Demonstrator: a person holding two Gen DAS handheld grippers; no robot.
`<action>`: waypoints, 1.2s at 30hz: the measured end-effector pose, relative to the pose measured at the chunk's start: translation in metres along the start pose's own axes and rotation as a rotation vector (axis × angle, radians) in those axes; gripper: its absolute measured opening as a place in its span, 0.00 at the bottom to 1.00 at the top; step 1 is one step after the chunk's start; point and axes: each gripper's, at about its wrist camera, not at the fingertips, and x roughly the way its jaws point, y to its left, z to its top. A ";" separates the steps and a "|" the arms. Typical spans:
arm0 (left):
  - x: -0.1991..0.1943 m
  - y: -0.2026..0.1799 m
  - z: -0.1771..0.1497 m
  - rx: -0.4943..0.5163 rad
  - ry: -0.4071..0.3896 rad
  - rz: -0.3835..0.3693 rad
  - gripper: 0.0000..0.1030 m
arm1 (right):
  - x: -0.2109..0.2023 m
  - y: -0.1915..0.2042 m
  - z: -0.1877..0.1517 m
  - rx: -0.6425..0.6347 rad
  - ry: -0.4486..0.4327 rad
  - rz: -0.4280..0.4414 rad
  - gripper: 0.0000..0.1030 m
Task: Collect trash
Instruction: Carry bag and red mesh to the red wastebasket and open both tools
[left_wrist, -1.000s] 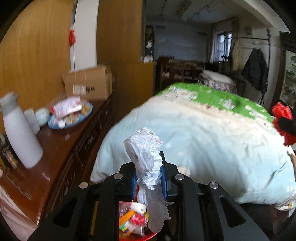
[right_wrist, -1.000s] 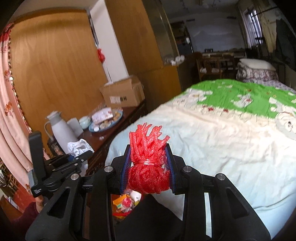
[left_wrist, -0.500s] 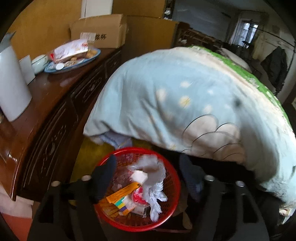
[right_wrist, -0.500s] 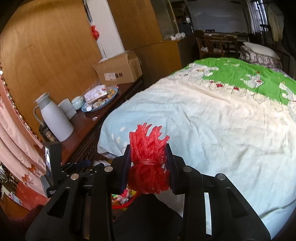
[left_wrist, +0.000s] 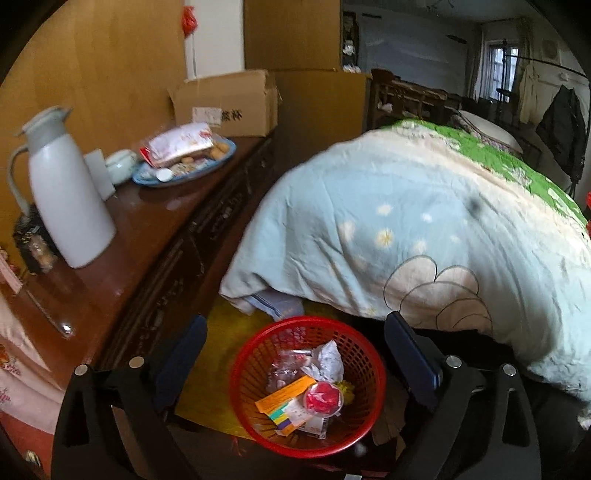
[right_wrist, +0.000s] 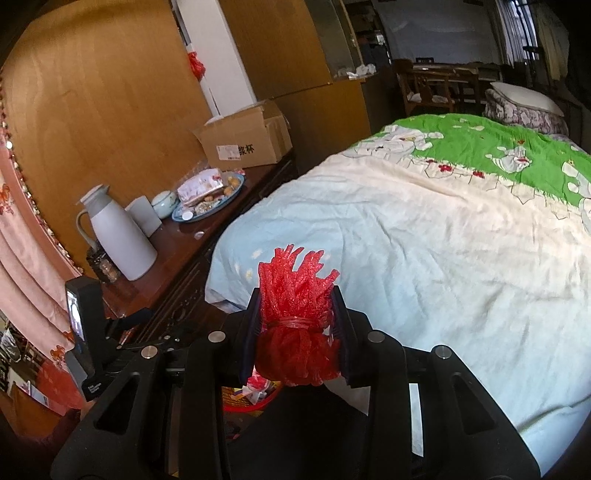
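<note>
A second ago the left gripper (left_wrist: 295, 354) pinched a crumpled white plastic wrapper; now its jaws stand wide apart and empty, and the wrapper (left_wrist: 327, 360) lies in the red basket (left_wrist: 365, 354) among an orange carton (left_wrist: 284, 397) and a red-topped cup (left_wrist: 323, 395). That piece of trash looks delivered, so the left side's share of this drop seems done. The basket sits on the floor directly below and between the spread left jaws, between the dark wooden worktop (left_wrist: 147, 218) and the overhanging bed quilt (left_wrist: 424, 221). The right gripper (right_wrist: 297, 314) keeps its jaws pressed onto a red foam net bundle (right_wrist: 295, 332), tied at the waist, its frayed strands sticking up past the fingertips. It hangs above and to one side of the basket, whose rim (right_wrist: 240, 406) just peeks out under the gripper body, so the bundle likely goes in next. Farther off on the worktop stand a white thermos (left_wrist: 70, 199), a plate of snacks (left_wrist: 184, 162) and a cardboard box (left_wrist: 229, 103).
</note>
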 end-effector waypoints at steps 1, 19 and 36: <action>-0.006 0.001 0.002 -0.004 -0.012 0.007 0.93 | -0.004 0.002 0.000 -0.002 -0.009 0.007 0.36; -0.081 0.013 0.005 -0.022 -0.108 0.151 0.94 | -0.003 0.033 -0.018 -0.058 0.048 0.134 0.36; 0.016 0.094 -0.033 -0.179 0.114 0.238 0.94 | 0.149 0.100 -0.042 -0.187 0.393 0.206 0.36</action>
